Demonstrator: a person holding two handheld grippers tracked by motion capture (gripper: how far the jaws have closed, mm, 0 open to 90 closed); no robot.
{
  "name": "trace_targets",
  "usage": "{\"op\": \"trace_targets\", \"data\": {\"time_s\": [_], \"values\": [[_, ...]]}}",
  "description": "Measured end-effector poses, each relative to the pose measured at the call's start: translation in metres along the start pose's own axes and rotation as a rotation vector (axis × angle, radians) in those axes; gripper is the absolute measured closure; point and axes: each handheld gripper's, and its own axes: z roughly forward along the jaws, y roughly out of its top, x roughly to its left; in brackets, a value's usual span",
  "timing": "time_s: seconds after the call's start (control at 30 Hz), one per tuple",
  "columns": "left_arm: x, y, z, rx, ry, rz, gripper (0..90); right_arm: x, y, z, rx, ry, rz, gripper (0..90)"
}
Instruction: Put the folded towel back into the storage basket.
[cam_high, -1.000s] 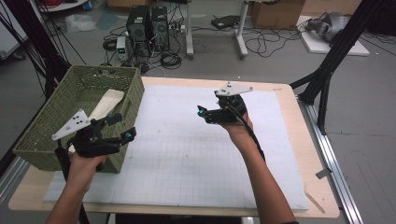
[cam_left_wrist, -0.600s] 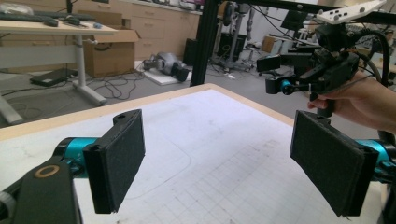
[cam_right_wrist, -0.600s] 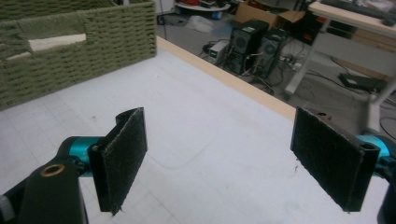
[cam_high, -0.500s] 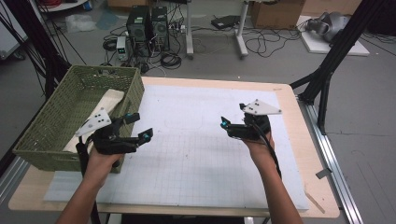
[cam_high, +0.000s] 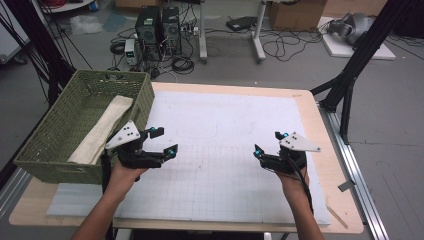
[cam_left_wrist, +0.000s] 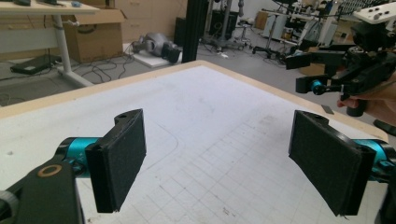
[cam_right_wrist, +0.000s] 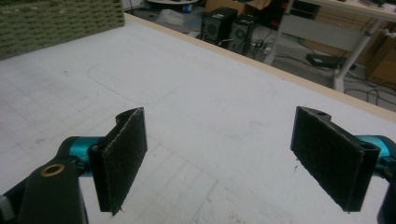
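Both tools empty and spread wide: left tool (cam_high: 159, 141) at lower left of the high view, just beside the green basket (cam_high: 55, 165); right tool (cam_high: 270, 144) at lower right, hovering over the white mat (cam_high: 215, 115) on the worktop. Folded beige cloth (cam_high: 102, 130) lying inside the basket, touched by neither tool. Judged near the end, with nothing left on the mat. In the left gripper view, jaws apart with the right tool (cam_left_wrist: 303, 70) at upper right; in the right gripper view, basket wall (cam_right_wrist: 56, 18) at upper left.
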Motion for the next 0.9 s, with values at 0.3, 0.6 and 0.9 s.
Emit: {"op": "trace_targets", "data": {"time_s": [0.3, 0.6, 0.9], "values": [[-0.002, -0.017, 0.016, 0.010, -0.002, 0.018, 19.3, -0.010, -0.033, -0.010, 0.000, -0.063, 0.029, 17.4], [-0.001, -0.038, 0.030, 0.041, -0.005, 0.045, 19.2, -0.015, -0.051, -0.014, 0.018, -0.070, 0.052, 17.4], [0.000, -0.047, 0.036, 0.073, 0.010, 0.038, 19.3, -0.018, -0.057, -0.015, 0.035, -0.076, 0.083, 17.4]]}}
